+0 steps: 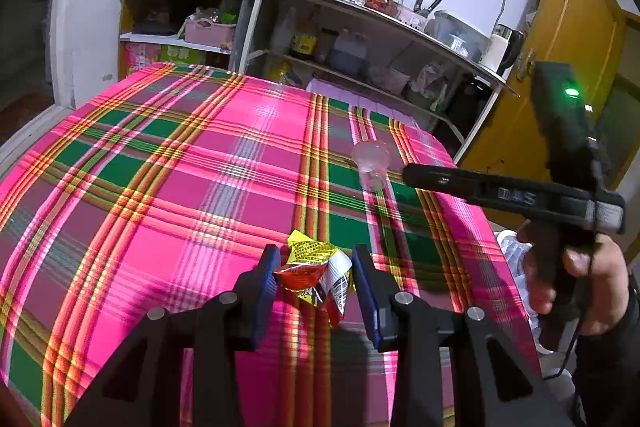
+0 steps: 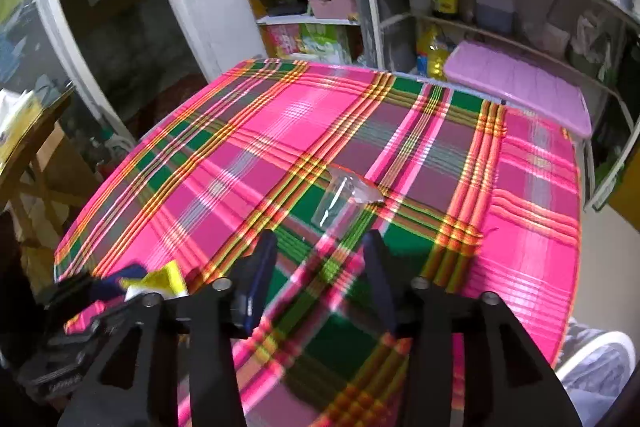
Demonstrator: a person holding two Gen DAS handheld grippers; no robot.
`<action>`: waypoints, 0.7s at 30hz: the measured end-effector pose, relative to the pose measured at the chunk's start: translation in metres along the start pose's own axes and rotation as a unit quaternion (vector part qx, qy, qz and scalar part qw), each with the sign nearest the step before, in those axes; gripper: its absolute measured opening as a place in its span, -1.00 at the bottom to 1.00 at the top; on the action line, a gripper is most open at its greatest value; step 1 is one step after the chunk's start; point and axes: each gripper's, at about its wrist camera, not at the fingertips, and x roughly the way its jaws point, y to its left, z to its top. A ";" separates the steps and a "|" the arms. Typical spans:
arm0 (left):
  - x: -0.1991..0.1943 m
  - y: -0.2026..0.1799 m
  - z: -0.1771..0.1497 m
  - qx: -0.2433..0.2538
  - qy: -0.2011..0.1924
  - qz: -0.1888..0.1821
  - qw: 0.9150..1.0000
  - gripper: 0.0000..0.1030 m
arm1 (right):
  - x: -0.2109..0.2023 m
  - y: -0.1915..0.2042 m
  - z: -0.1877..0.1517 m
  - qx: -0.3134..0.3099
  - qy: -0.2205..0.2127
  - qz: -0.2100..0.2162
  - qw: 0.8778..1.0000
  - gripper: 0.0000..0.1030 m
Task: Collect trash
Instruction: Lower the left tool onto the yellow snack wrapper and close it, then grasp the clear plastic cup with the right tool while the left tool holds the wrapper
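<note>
Fingers of my left gripper (image 1: 315, 277) stand apart on either side of a crumpled snack wrapper (image 1: 318, 277), its foil yellow on top with fine print, red lower down, and a white panel with black lettering folded toward the right; the left blue pad (image 1: 265, 291) looks to be touching it, while the right pad sits just beside it, so I would not call it a firm grasp. It lies on the table (image 1: 160, 187), which is covered by a pink, green and orange plaid cloth, near my edge. Farther off and to the right lies a clear plastic cup (image 1: 372, 165), tipped on its side, nearly see-through against the plaid. My right gripper (image 2: 320, 267) hangs over the cloth with its fingers spread wide and nothing between them, the cup (image 2: 340, 199) just ahead of their tips. From that view a yellow corner of the wrapper (image 2: 160, 281) shows at the lower left, beside my other gripper.
</note>
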 end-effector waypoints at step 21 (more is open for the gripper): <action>-0.001 0.014 -0.005 -0.009 -0.001 -0.012 1.000 -0.28 | 0.036 -0.014 0.016 0.053 0.014 -0.037 0.998 -0.39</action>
